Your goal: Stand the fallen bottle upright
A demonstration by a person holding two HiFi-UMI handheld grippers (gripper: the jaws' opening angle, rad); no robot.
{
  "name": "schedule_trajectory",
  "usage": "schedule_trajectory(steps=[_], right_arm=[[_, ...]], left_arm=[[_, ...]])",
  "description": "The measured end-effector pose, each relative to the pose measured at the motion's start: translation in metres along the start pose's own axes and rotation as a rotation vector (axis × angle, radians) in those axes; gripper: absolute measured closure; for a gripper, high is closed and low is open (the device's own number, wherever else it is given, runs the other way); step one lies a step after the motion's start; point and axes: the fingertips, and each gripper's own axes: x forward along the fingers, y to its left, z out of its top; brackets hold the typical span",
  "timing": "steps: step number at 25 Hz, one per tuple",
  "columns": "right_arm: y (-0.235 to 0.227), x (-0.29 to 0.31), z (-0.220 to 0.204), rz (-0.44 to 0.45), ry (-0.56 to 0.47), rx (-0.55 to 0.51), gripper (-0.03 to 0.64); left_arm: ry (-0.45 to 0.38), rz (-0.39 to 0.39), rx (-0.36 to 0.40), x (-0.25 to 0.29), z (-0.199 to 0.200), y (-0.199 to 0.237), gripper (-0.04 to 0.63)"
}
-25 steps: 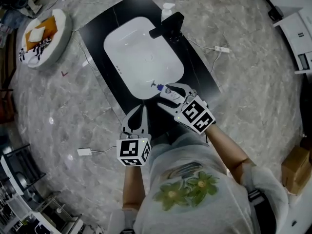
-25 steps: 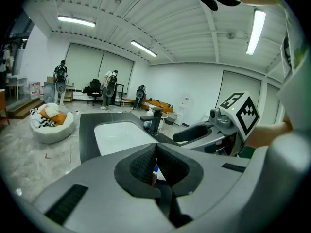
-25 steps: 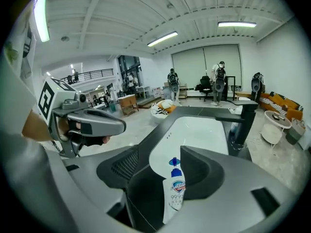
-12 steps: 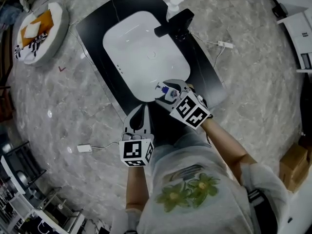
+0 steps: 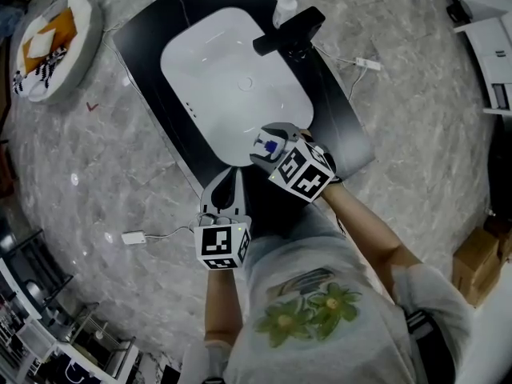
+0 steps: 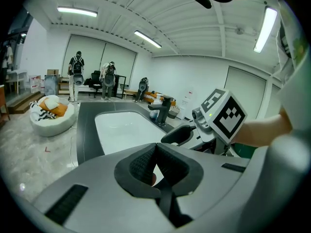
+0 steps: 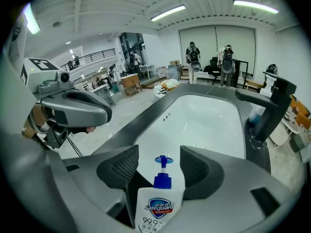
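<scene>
Lifted off the sink (image 5: 200, 54) rim since a second ago, the bottle (image 5: 270, 146) rides in the right gripper (image 5: 276, 141) in the head view; left gripper view: the left gripper (image 6: 154, 165) is pinched together, empty; right gripper view: jaws clamp the bottle pump-up, apparently righted but not yet set down.

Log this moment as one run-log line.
right tongs: shut on white pump bottle with blue nozzle | left tongs: shut, empty | place: near rim of white sink
</scene>
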Motion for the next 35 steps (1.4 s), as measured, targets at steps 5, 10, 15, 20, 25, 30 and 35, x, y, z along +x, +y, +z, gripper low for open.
schedule_trajectory(steps=[5,10,15,20,25,30,35], right_arm=[[-0.005,0.016,-0.006,-0.003,0.038,-0.021,0.374],[-0.008,0.027,-0.010,-0.003,0.080,-0.050,0.374],[-0.008,0.039,-0.020,0.016,0.142,-0.072,0.374],[-0.010,0.048,-0.025,0.022,0.180,-0.067,0.374],[-0.010,0.051,-0.029,0.026,0.225,-0.060,0.376],[-0.013,0.051,-0.030,0.013,0.239,-0.073,0.436],[-0.011,0.051,-0.031,0.021,0.252,-0.100,0.442]], left_arm=[[0.016,-0.010,-0.012,0.010,-0.009,0.004,0.578],[0.023,-0.012,-0.013,0.017,-0.012,0.009,0.578],[0.033,-0.012,-0.024,0.020,-0.015,0.012,0.578],[0.032,-0.003,-0.030,0.020,-0.019,0.016,0.578],[0.035,-0.004,-0.043,0.017,-0.018,0.015,0.578],[0.034,0.010,-0.038,0.014,-0.021,0.016,0.578],[0.032,0.019,-0.042,0.011,-0.020,0.013,0.578]])
